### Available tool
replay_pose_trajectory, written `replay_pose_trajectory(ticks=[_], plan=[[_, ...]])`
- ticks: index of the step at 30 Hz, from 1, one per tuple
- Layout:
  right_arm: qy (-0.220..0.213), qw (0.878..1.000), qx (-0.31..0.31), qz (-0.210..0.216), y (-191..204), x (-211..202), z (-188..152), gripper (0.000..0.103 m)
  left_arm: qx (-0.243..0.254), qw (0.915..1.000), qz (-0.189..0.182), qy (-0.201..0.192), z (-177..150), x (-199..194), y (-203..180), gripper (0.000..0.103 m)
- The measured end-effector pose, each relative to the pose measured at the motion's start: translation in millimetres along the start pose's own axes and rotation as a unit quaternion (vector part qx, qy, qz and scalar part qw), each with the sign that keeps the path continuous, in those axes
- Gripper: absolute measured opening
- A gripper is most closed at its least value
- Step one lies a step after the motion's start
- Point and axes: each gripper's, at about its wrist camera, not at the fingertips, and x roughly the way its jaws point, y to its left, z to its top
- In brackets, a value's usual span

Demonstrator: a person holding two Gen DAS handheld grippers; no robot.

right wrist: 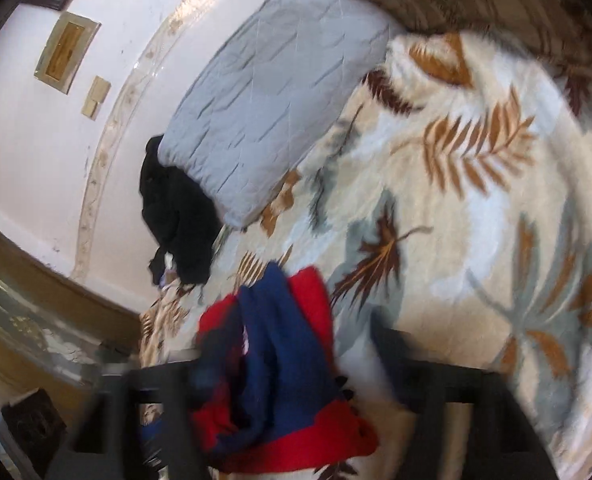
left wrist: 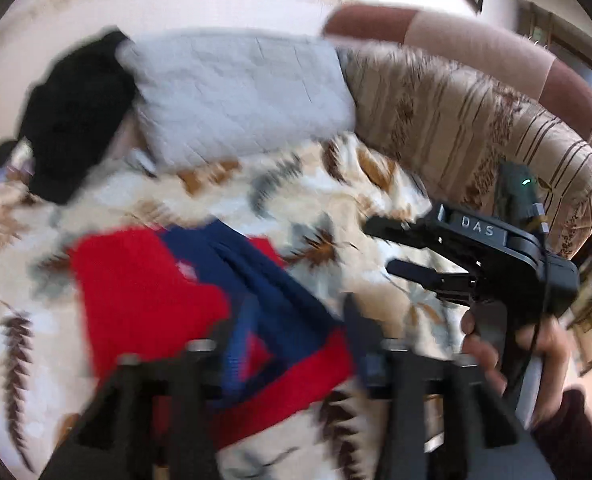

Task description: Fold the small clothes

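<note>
Red-and-navy garment [left wrist: 184, 304] lies bunched on the leaf-print blanket [left wrist: 375, 184] on the bed, below the grey pillow [left wrist: 236, 92]; a black clothing pile [left wrist: 72, 120] sits just beside that pillow, apart from the garment.

Left gripper [left wrist: 292, 356]: fingers spread wide over the garment's near edge. Can't tell if either finger has fabric; both views are motion-blurred.

Right gripper [left wrist: 391, 252]: seen from the left wrist, jaws part-open, nothing between them, hovering over bare blanket to the garment's right. In its own view the garment [right wrist: 280, 344] sits between its fingers [right wrist: 387, 344], not visibly pinched.

Risks as I judge them:
- Garment is already doubled over itself, so a pinch may catch one layer only or several, and the fold comes out skewed.
- Plush blanket: closing low could grab pile along with the knit and drag the blanket.
- Only one gripper seems lined up with an edge; a lift now would let the garment swing and bunch further.
- Fast motion makes corner targeting poor.
</note>
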Motion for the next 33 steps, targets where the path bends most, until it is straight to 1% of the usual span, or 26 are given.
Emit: replay_pose_trajectory(ticks=[1,2,3,5,7,9,11,13,14,16,17,18,20,21,22,23,24,26,29,31,33], plan=[[0.013,1.0,0.0,0.015,1.2,4.5,-1.7,0.077,-0.003,0.9999,0.009,-0.015,-3.8,-12.3,11.3,0.062],[0.022,0.999,0.0,0.025,2.0,7.5,-3.8,0.077,-0.007,0.9997,0.013,-0.02,-5.4,-18.6,20.3,0.062],[0.037,0.999,0.0,0.035,4.9,14.9,-6.4,0.077,-0.021,0.9992,0.025,-0.025,-9.8,-28.5,39.8,0.062],[0.069,0.996,0.001,0.048,10.2,32.1,-12.9,0.077,-0.053,0.9969,0.056,-0.017,-17.0,-32.1,73.5,0.062],[0.106,0.993,-0.002,0.059,19.2,53.6,-23.1,0.076,-0.086,0.9934,0.075,-0.003,-25.9,-28.7,104.0,0.062],[0.132,0.99,-0.005,0.055,25.1,70.0,-33.4,0.075,-0.107,0.9908,0.082,0.008,-36.4,-23.1,126.8,0.062],[0.154,0.988,-0.008,0.029,30.9,87.5,-43.8,0.075,-0.12,0.9881,0.093,0.023,-45.1,-9.4,144.9,0.062],[0.162,0.987,-0.016,0.014,36.6,98.8,-50.4,0.075,-0.128,0.9875,0.086,0.032,-50.4,1.4,155.4,0.062],[0.162,0.986,-0.022,0.013,41.4,102.8,-53.4,0.075,-0.133,0.9872,0.08,0.039,-51.4,7.8,158.6,0.062],[0.171,0.984,-0.03,0.031,51.1,108.9,-58.2,0.075,-0.133,0.9879,0.059,0.055,-51.8,21.2,158.1,0.062],[0.177,0.983,-0.035,0.044,57.9,114.2,-62.1,0.075,-0.131,0.9885,0.054,0.055,-51.3,23.7,156.8,0.062],[0.18,0.982,-0.041,0.044,63.3,119.3,-65.1,0.075,-0.13,0.9889,0.052,0.052,-51.6,26.1,157.2,0.062],[0.182,0.981,-0.058,0.019,71.5,131.0,-69.8,0.074,-0.14,0.9876,0.052,0.05,-52.1,26.3,162.5,0.062],[0.183,0.981,-0.061,0.01,73.4,137.1,-71.1,0.07,-0.153,0.9856,0.052,0.049,-52.0,24.9,167.6,0.062],[0.184,0.981,-0.064,0.002,74.6,143.0,-71.4,0.063,-0.163,0.984,0.052,0.049,-52.4,25.4,172.1,0.062],[0.184,0.98,-0.071,-0.002,76.1,146.9,-69.3,0.054,-0.176,0.9818,0.052,0.05,-53.3,24.4,178.8,0.062],[0.187,0.979,-0.078,0.0,77.6,151.2,-66.6,0.031,-0.188,0.9791,0.056,0.052,-54.6,23.1,186.2,0.062],[0.186,0.979,-0.083,0.004,80.1,152.5,-66.7,0.027,-0.208,0.9748,0.062,0.051,-56.4,20.5,197.4,0.062],[0.156,0.981,-0.116,-0.009,93.5,136.6,-68.1,0.023,-0.225,0.971,0.069,0.044,-55.2,18.2,206.2,0.062],[0.115,0.983,-0.144,-0.006,106.9,107.3,-63.8,0.02,-0.229,0.9704,0.067,0.038,-52.7,17.2,206.7,0.062],[0.079,0.984,-0.156,-0.01,109.8,79.6,-57.5,0.018,-0.221,0.9727,0.064,0.032,-49.3,17.3,200.4,0.062]])
